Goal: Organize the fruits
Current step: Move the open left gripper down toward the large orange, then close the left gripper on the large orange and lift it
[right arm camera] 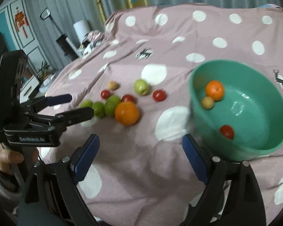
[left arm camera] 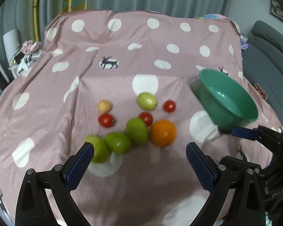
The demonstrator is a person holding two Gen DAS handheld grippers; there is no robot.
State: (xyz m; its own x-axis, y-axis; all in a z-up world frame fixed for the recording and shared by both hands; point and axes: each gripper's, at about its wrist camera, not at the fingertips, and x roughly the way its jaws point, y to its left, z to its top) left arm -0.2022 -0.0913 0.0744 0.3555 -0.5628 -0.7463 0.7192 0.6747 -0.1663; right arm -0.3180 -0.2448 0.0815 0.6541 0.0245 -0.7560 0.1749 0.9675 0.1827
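**A:** While the green bowl (right arm camera: 241,111) sits tilted on the polka-dot bedsheet (right arm camera: 179,43), three pieces are seen inside it: an orange (right arm camera: 214,90), a small pale fruit (right arm camera: 208,102) touching that orange, and a tomato (right arm camera: 227,131) nearer the bowl's front rim. Everything else lies left of the bowl.

**B:** Gripper states?

**A:** Left gripper (left arm camera: 139,152) is spread wide, nothing held. Right gripper (right arm camera: 141,146) likewise spread and empty. Its right finger is seen just beside the bowl's near wall; contact cannot be told.

**B:** Which arm is nearer the loose cluster?

**A:** Left, judged from both views. The row of green apples (left arm camera: 118,143) runs leftward from the large orange (left arm camera: 163,133), which is the cluster piece closest to the bowl. The leftmost apple (left arm camera: 98,148) is partly hidden behind the left finger. The row's long axis lies roughly across the left gripper's opening.

**B:** Beyond the row?

**A:** Three tomatoes, a pale green apple (left arm camera: 147,101) and a small peach-coloured fruit (left arm camera: 104,106), farther from the bowl's near rim.

**B:** Readable text?

**A:** "GenRobot.AI" is read on the left gripper body in the right wrist view. Nothing else legible.
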